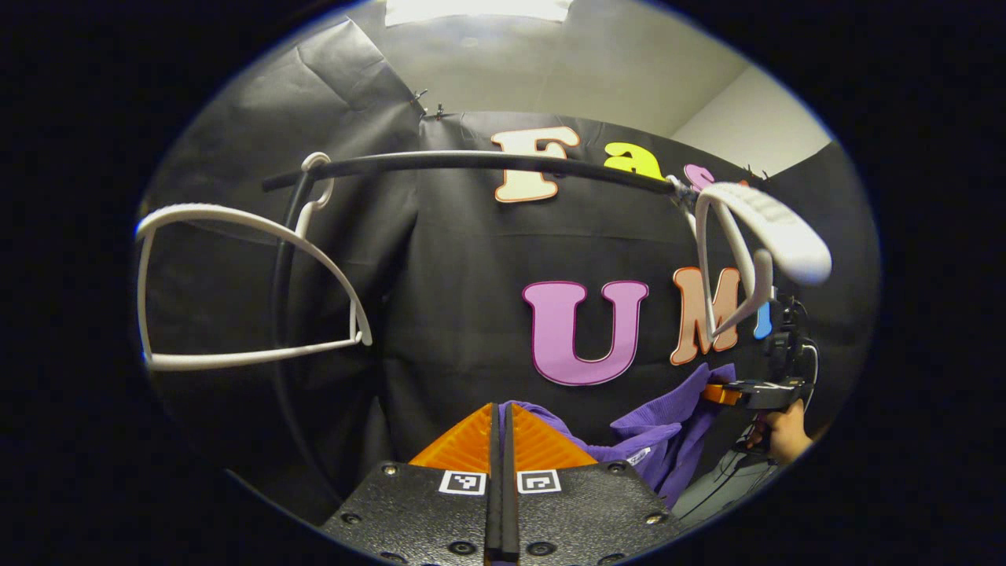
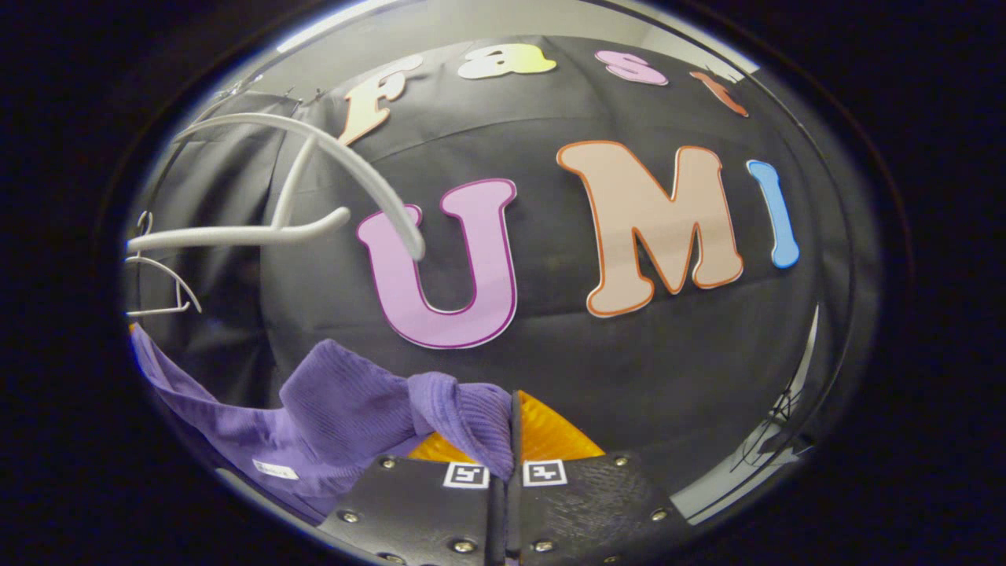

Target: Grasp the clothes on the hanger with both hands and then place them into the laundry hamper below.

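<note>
A purple knit garment (image 1: 668,428) sags between my two grippers, below the black rail (image 1: 471,160). My left gripper (image 1: 501,420) is shut, with the purple cloth coming out just past its tips. Farther right in the left gripper view, my right gripper (image 1: 719,393) pinches the garment's other end, held by a person's hand (image 1: 786,436). In the right gripper view, my right gripper (image 2: 512,420) is shut on a fold of the garment (image 2: 346,401), which trails off to the lower left. A bare white hanger (image 1: 786,236) hangs tilted on the rail above the right gripper.
A second bare white hanger (image 1: 236,358) hangs at the rail's left end. In the right gripper view a white hanger (image 2: 236,233) swings close above the garment. The black cloth wall stands right behind the rail.
</note>
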Motion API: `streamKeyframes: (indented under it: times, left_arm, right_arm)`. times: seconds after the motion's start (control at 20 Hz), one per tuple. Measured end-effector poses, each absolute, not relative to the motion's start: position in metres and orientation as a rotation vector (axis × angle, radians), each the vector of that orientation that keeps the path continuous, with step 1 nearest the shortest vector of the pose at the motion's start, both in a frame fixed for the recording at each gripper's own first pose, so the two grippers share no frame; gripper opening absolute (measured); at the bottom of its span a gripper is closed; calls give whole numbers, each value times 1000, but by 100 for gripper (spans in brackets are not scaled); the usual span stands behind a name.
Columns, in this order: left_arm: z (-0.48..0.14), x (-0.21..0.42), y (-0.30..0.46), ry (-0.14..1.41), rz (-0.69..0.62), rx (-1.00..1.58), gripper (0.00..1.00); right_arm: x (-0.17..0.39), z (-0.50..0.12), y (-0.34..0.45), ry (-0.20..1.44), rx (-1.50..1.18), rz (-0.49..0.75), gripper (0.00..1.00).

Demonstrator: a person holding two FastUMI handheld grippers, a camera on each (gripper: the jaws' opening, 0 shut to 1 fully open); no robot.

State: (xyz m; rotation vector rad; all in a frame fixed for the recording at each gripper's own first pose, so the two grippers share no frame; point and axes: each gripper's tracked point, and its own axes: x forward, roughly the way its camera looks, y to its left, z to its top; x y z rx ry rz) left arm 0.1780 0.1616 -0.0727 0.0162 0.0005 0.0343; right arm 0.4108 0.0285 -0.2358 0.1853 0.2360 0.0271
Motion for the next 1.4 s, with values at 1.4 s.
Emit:
streamKeyframes:
  times: [1.4]
  left_arm:
    - [-84, 130, 0, -75, -204, -76, 0]
  right_arm:
    - [189, -132, 84, 115, 274, 134, 4]
